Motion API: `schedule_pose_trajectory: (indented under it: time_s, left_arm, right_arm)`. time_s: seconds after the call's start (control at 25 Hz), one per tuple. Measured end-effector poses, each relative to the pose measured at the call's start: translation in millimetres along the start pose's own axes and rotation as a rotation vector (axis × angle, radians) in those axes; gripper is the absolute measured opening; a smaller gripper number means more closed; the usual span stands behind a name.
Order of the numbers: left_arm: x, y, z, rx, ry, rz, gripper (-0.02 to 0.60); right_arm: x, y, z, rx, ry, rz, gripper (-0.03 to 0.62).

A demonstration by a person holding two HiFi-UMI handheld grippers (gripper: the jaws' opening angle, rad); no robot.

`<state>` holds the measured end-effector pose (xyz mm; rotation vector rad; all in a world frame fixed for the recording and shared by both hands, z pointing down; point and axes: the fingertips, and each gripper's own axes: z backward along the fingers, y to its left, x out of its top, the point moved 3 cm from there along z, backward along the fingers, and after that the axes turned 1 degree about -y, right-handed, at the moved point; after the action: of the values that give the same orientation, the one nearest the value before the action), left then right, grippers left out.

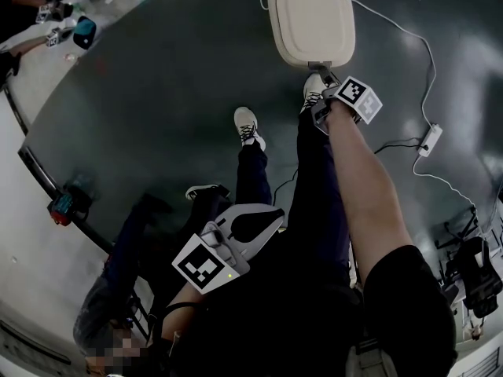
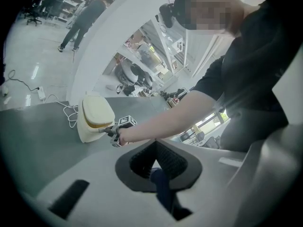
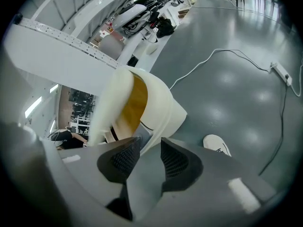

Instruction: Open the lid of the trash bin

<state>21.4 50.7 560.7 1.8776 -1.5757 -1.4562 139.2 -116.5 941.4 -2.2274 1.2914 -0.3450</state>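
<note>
- The trash bin (image 1: pixel 311 18) ahead of the right gripper (image 1: pixel 324 75) was cream, with yellow-orange inside.
- Both that gripper and the left gripper (image 1: pixel 277 218) were pale grey with black ribbed pads (image 3: pixel 118 160).
- The marker cube (image 1: pixel 360 98) behind the right gripper bore black-and-white squares.
- The floor (image 1: pixel 173 77) beneath both grippers was glossy dark grey.
- The cable (image 1: pixel 416 45) right of the right gripper was white.
- The shoe (image 1: pixel 247 126) between the grippers was white.

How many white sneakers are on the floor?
2 white sneakers: one beside the right gripper near the trash bin, the other further left. Others may be hidden.

The right arm (image 1: pixel 369 187) is outstretched, right gripper (image 3: pixel 150 148) at the trash bin (image 3: pixel 158 103) front edge, 2 jaws apart; left gripper (image 2: pixel 154 143) well back from it, jaws together, empty.
</note>
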Motion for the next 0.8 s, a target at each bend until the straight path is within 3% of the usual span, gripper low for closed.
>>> schedule_pose_trajectory:
  time_s: [0.8]
  left_arm:
    - [-1.9, 3.2, -1.8, -0.001, -0.013, 0.018, 0.002]
  right_arm:
    - [1.2, -3.3, -1.2, 0.041, 0.001, 0.04, 0.173]
